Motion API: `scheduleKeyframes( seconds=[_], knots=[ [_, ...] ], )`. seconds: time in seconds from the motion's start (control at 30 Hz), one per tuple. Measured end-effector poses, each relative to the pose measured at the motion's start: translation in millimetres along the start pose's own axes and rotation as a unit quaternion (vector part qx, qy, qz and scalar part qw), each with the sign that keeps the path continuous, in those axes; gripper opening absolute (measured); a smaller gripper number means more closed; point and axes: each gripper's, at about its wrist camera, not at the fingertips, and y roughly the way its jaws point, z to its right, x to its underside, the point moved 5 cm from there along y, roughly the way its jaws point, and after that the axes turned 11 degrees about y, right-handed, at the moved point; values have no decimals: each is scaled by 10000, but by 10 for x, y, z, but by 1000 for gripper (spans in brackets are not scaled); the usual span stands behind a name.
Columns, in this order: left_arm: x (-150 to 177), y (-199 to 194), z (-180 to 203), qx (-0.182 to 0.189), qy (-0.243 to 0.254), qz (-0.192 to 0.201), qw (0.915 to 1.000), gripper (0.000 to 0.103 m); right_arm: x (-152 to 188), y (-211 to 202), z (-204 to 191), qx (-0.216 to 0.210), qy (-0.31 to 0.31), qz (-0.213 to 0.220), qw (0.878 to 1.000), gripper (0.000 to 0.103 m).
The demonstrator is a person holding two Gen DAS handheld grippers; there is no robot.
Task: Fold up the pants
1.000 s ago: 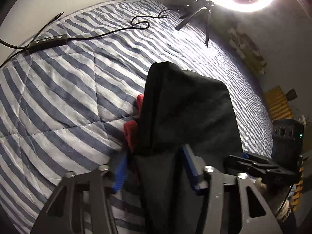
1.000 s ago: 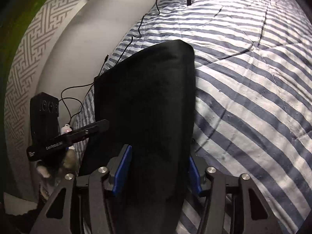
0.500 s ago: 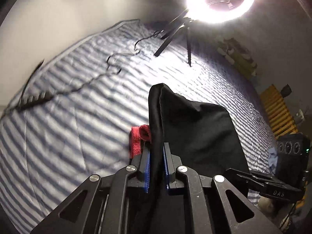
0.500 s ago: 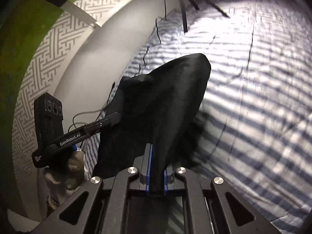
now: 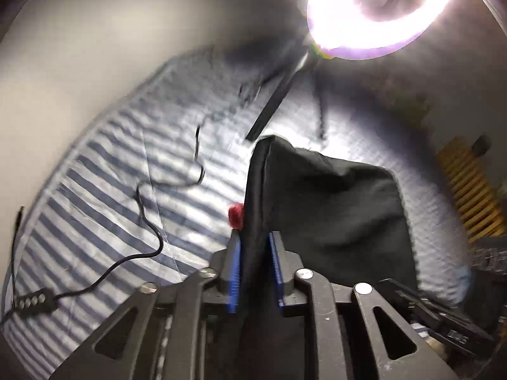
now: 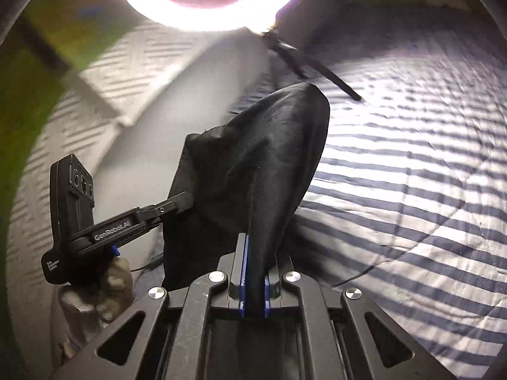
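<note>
The pants (image 5: pixel 332 215) are black, of a thin matte cloth, folded into a broad panel and lifted off the striped bed (image 5: pixel 104 209). In the left wrist view the panel spreads from centre toward 3 o'clock, its seamed edge running upright through the middle. In the right wrist view the pants (image 6: pixel 263 171) hang as a rumpled drape, rising from 6 o'clock to a rounded top near 12 o'clock.

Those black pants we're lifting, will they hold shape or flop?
Likely floppy: the pants drape and crease between both tongs. Probably light, since the right tongs hold them by a thin pinch. They may slip from the left tongs, whose jaws are opening.
</note>
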Motion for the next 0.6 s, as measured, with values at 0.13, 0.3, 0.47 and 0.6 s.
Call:
scheduleKeyframes(
  seconds=[0.13,0.3,0.47,0.6],
  knots=[
    [77,75,-77,-394,130,-131,9991,40,64,243,301,953,-70,-418,9945,24],
    [236,-462,79,-503,308,406,9974,38,207,-280,247,1228,-636,192,9902,25],
    [720,-663,587,-307,806,297,9958,38,634,-362,26,925,-1068,-29,9900,25],
    [1089,-487,684,-757,895,-142,9930,40,994,-151,29,1489,-1315,-336,9795,26]
  ],
)
